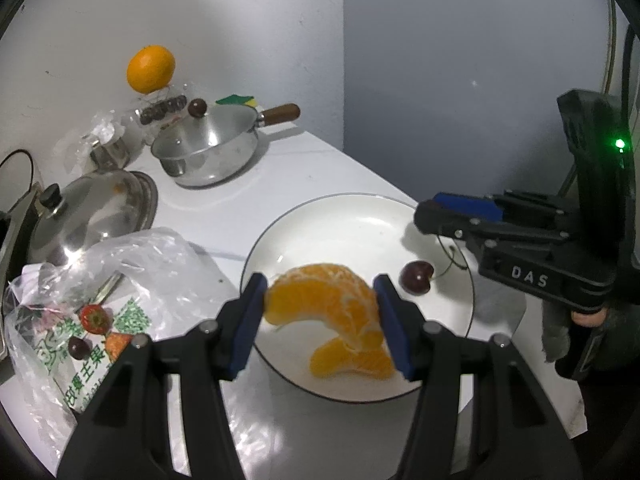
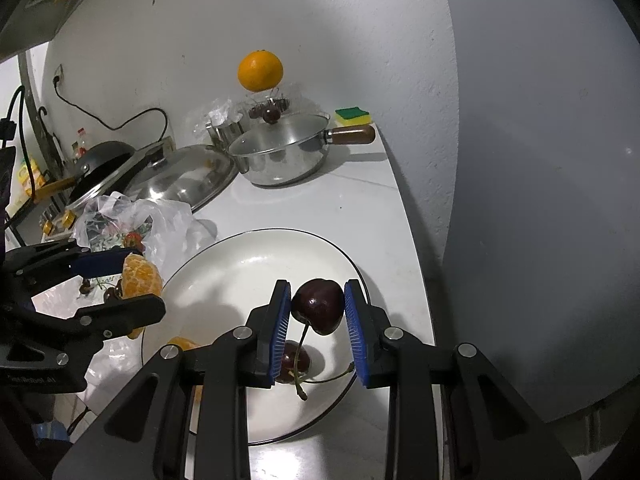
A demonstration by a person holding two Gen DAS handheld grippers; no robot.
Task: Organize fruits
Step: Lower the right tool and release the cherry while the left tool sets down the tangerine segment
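We see the left tool (image 1: 320, 316) pinching a peeled orange piece (image 1: 324, 300) between its blue pads, held over the near half of the white plate (image 1: 360, 220); a smaller orange segment (image 1: 352, 362) lies on the plate beneath it. The right tool (image 2: 316, 320) is pinched on a dark cherry (image 2: 319, 306), stem hanging down, above the plate's right side; a second cherry (image 2: 294, 362) lies on the plate right below it. The plate's right rim sits close to the desk (image 2: 384, 216) edge, beyond which the wall is near; the middle of the plate is bare. Only the right wrist view shows the held cherry; in the left wrist view the right tool's pads hide it. Left of the plate a crumpled plastic bag (image 1: 120, 280) with a strawberry (image 1: 95, 319) touches the rim; behind stand a steel lid (image 1: 92, 212), a lidded saucepan (image 1: 208, 152), a sponge (image 2: 352, 115) and a whole orange (image 1: 151, 69) perched on clutter.
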